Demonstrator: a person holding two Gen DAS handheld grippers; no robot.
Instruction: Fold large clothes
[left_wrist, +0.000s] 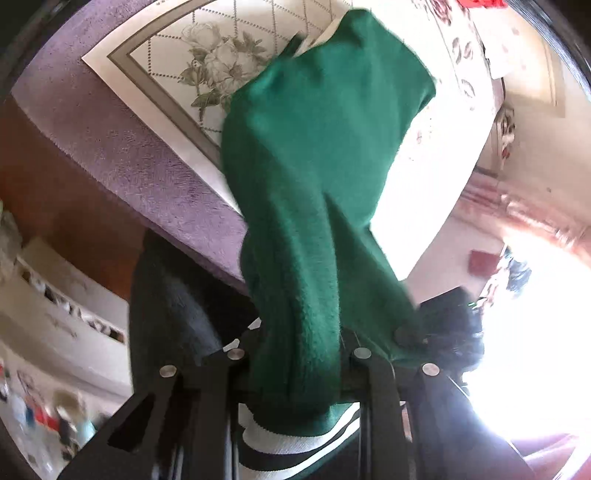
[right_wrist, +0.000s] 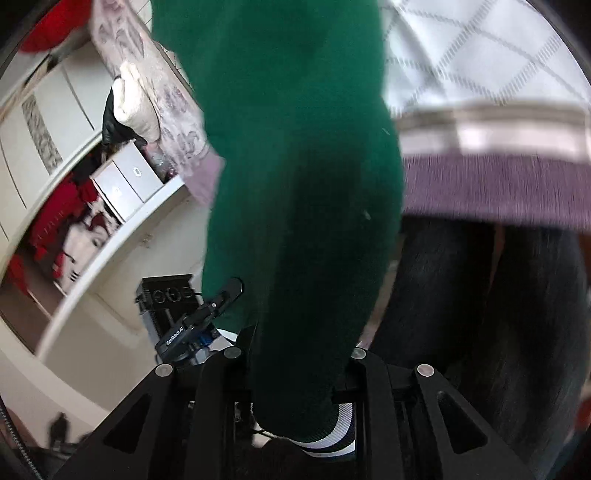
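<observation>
A green garment (left_wrist: 317, 177) is hanging straight ahead of both grippers, blocking the middle of each view. In the left wrist view, open bedspread (left_wrist: 177, 74) is lying to its left, with the purple bed edge (left_wrist: 122, 147) nearer. In the right wrist view, a person's dark-clad legs (right_wrist: 498, 295) are standing close on the right, and a white shelf (right_wrist: 122, 236) holding boxes (right_wrist: 129, 181) is crowding the left.
</observation>
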